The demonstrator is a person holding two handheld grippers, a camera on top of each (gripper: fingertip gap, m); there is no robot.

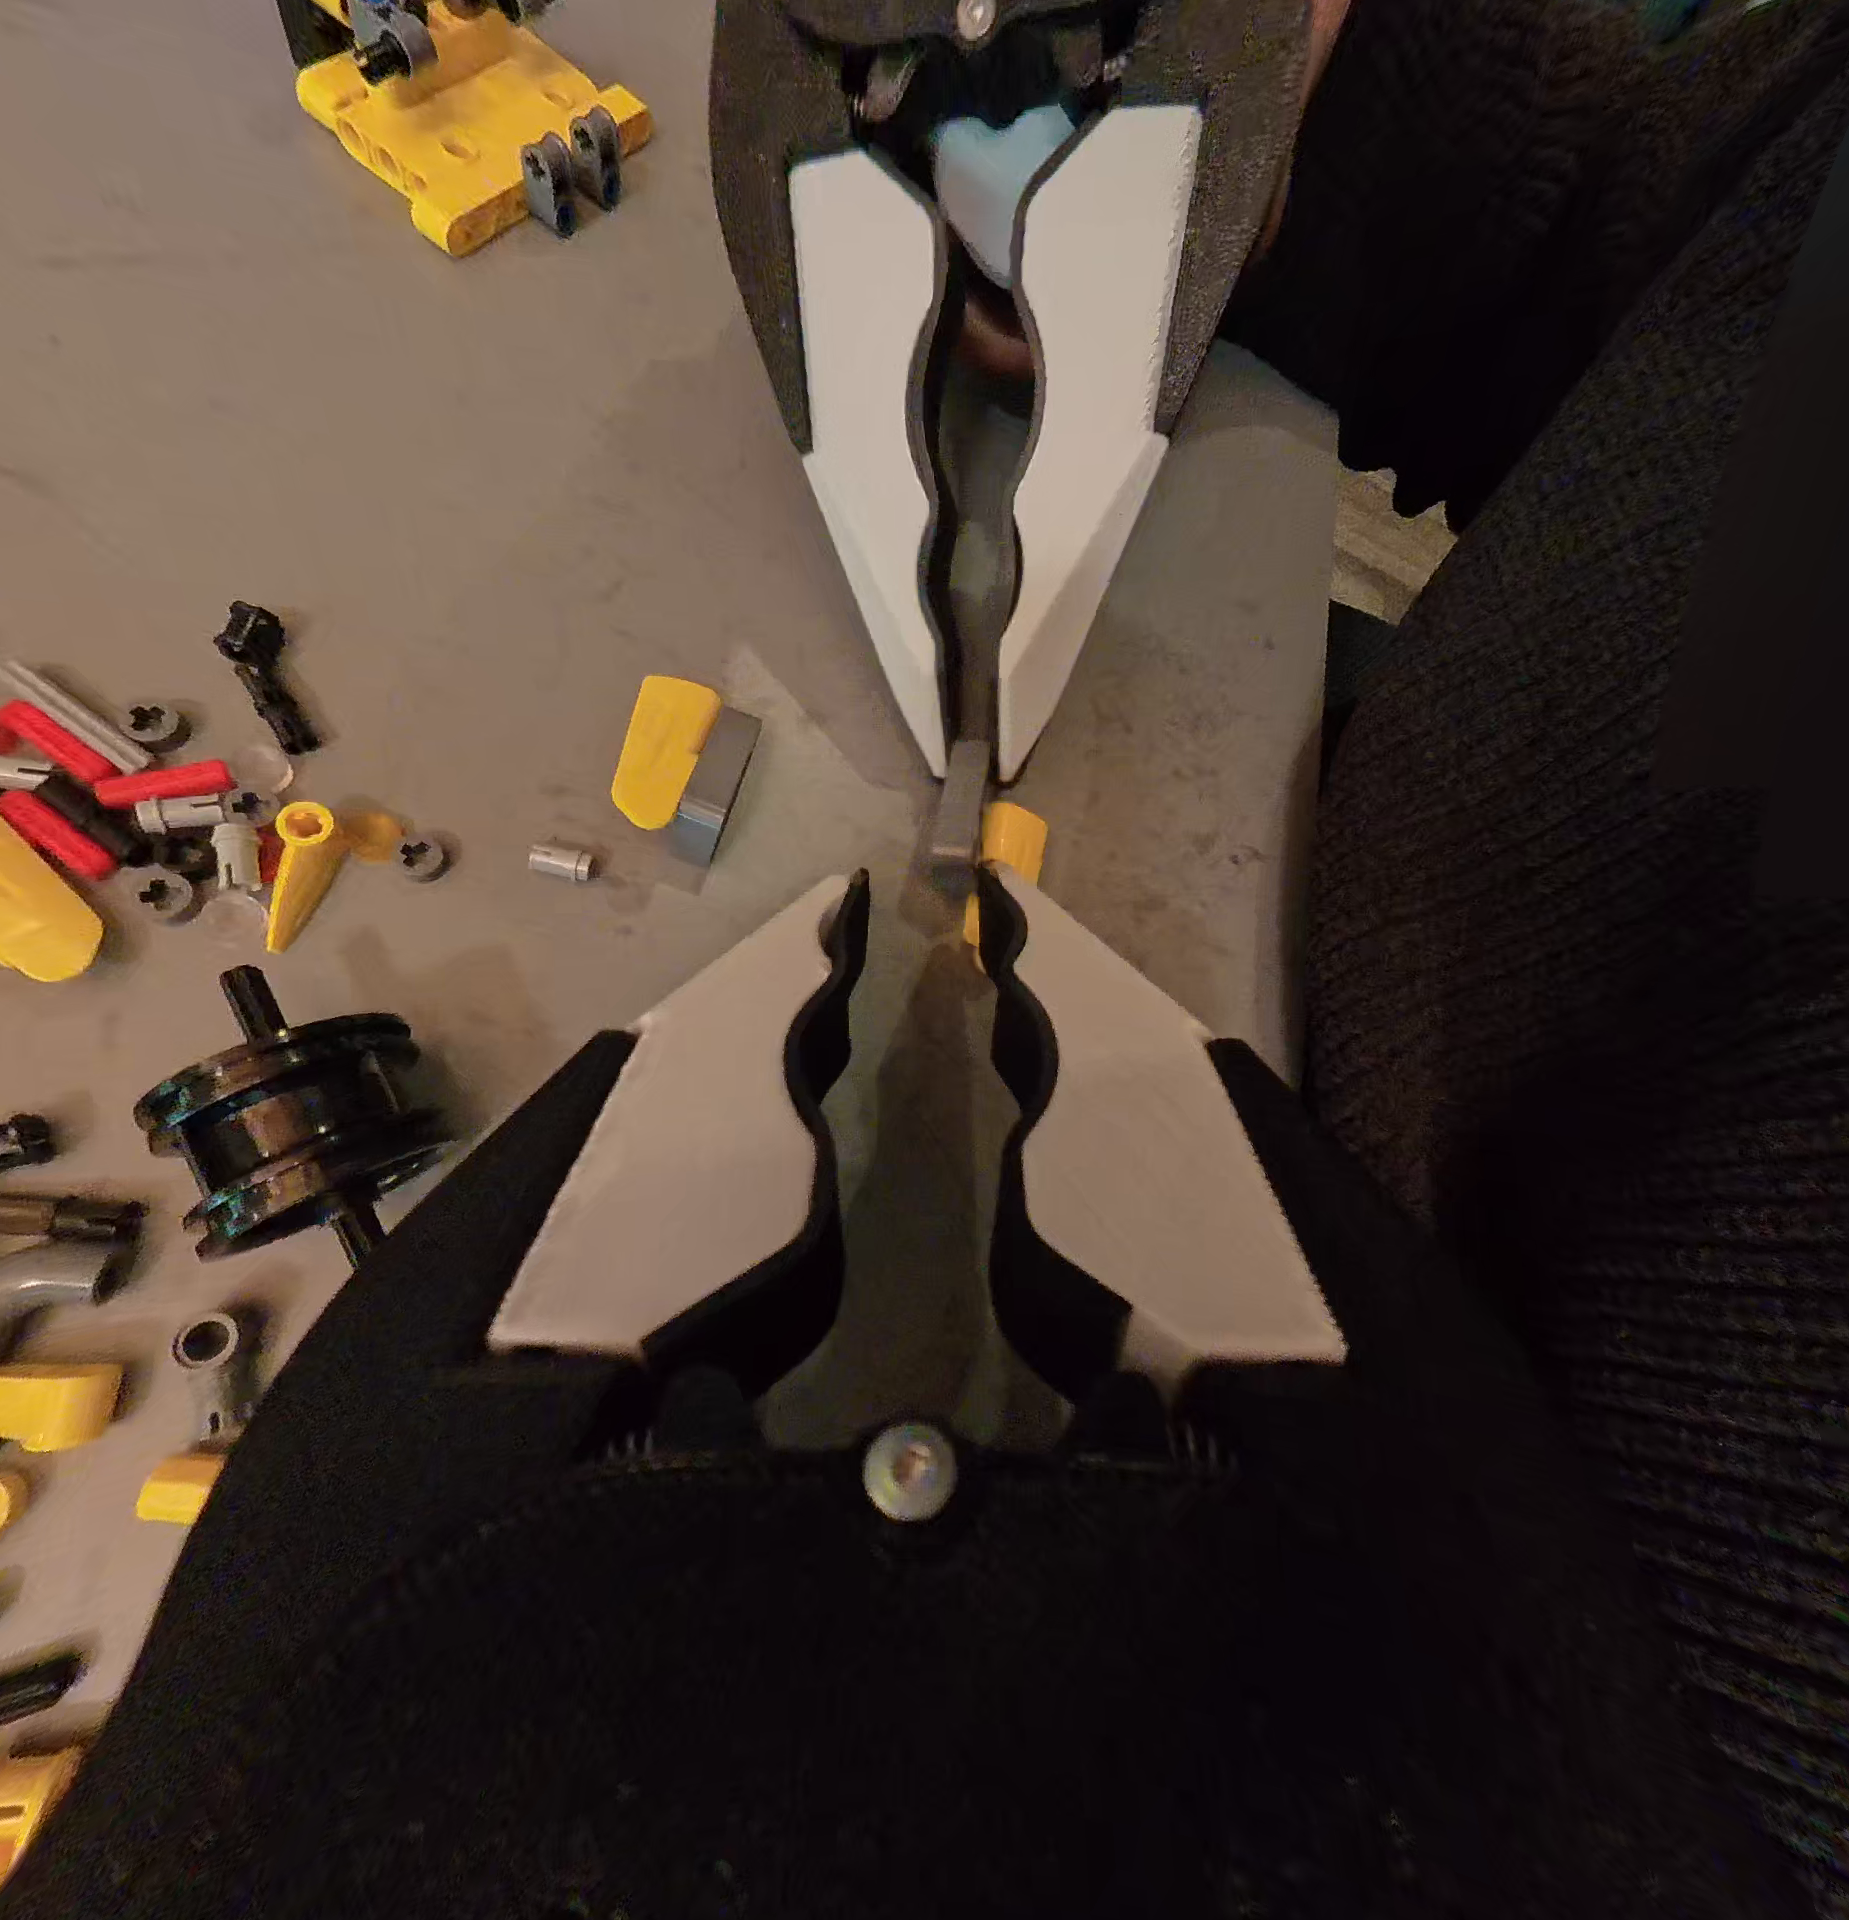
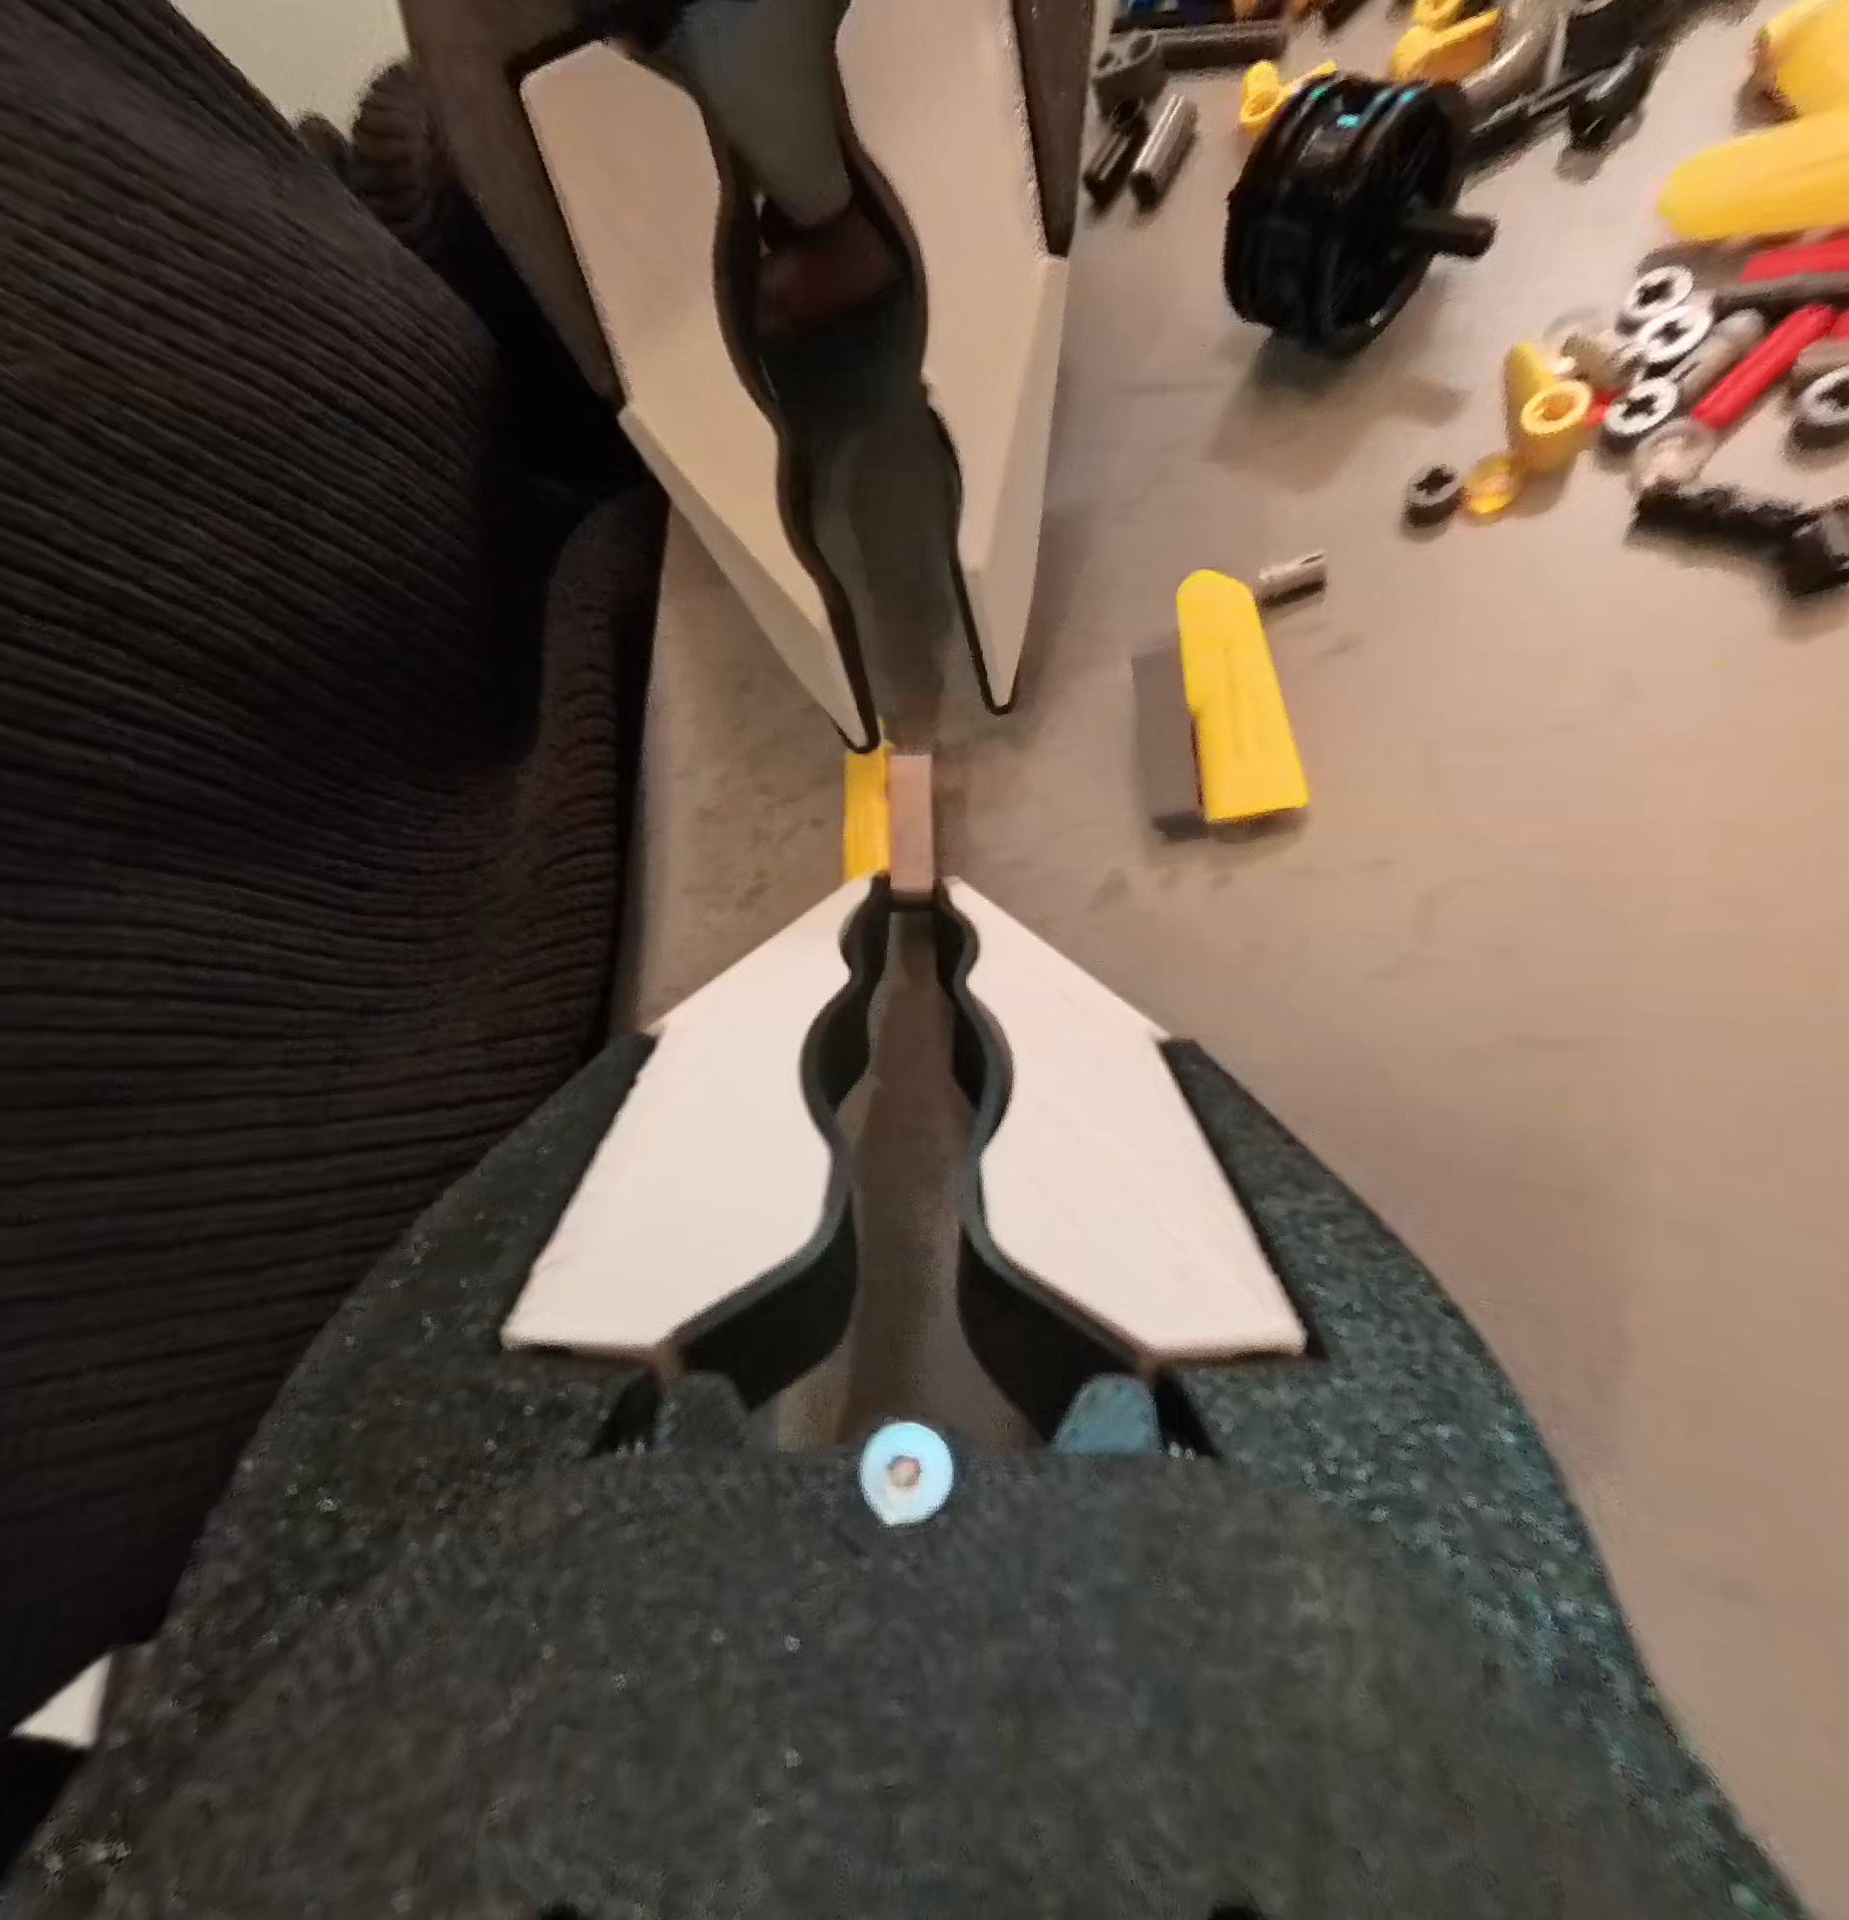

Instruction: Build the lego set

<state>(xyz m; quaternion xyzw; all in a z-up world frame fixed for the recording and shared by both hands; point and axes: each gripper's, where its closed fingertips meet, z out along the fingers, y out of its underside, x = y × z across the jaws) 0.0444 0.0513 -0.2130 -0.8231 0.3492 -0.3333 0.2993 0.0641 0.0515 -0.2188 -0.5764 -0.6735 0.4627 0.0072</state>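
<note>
The two grippers meet tip to tip above a grey table [image 1: 432,468]. My right gripper [image 2: 909,888] is shut on a small flat grey piece [image 2: 912,821], which sticks out past its fingertips. A small yellow piece [image 2: 866,810] sits right against the grey piece's side. My left gripper [image 1: 922,883] is open. Its fingertips flank the free end of the grey piece [image 1: 956,821], and its right finger touches the yellow piece [image 1: 1015,836]. The right gripper also shows at the top of the left wrist view [image 1: 970,774]. The left gripper shows at the top of the right wrist view [image 2: 930,727].
A yellow curved panel with a grey block [image 1: 681,769] lies nearby. A black wheel on an axle [image 1: 286,1132], a heap of red, grey and yellow pins [image 1: 120,800] and a yellow built assembly [image 1: 463,114] lie farther off. Dark knitted fabric [image 1: 1626,935] borders the table edge. Left and right tips are no more than a few centimetres apart. Both grippers' tips are roughly 20 cm from the yellow built assembly [image 1: 463,114].
</note>
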